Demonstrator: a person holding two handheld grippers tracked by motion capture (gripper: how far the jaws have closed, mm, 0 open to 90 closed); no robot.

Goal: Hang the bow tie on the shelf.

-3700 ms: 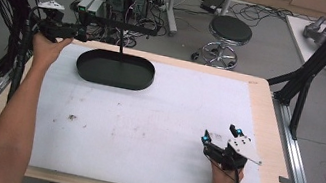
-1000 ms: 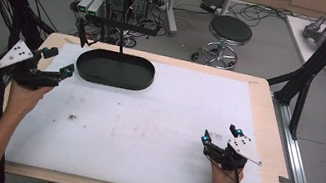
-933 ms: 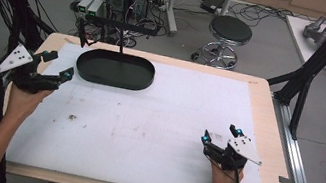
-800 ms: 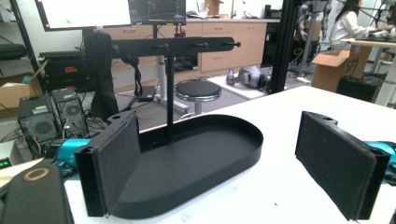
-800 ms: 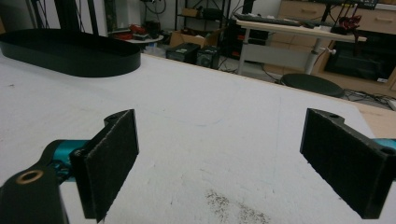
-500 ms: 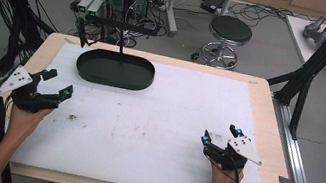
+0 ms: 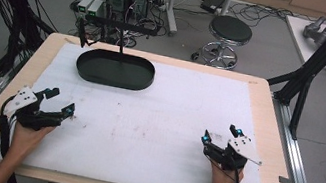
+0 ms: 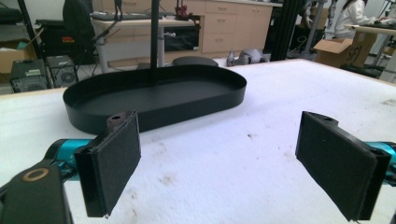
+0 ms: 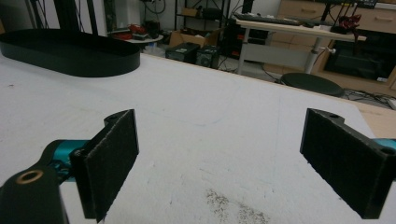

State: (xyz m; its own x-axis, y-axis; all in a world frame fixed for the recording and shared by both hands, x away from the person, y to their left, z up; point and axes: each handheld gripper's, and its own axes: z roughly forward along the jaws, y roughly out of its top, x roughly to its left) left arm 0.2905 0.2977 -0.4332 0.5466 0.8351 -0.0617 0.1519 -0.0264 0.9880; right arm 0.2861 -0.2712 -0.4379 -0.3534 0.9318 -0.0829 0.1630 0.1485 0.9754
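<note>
Both grippers rest low over the white foam mat (image 7: 153, 135), jaws spread wide and empty. The left gripper (image 7: 58, 103) sits at the near-left edge of the mat; the right gripper (image 7: 220, 137) at the near-right. The only object on the mat is the black oval tray (image 7: 115, 70), at the far-left, long axis running left to right, a thin black post (image 7: 121, 52) rising from its middle. From the left gripper the tray lies ahead and slightly right (image 8: 154, 95), with bare mat between; from the right gripper it is well apart, far to the left (image 9: 70, 51). The left hand is judged nearer. Nothing stands in the path; the post could obstruct a reach over the tray.
</note>
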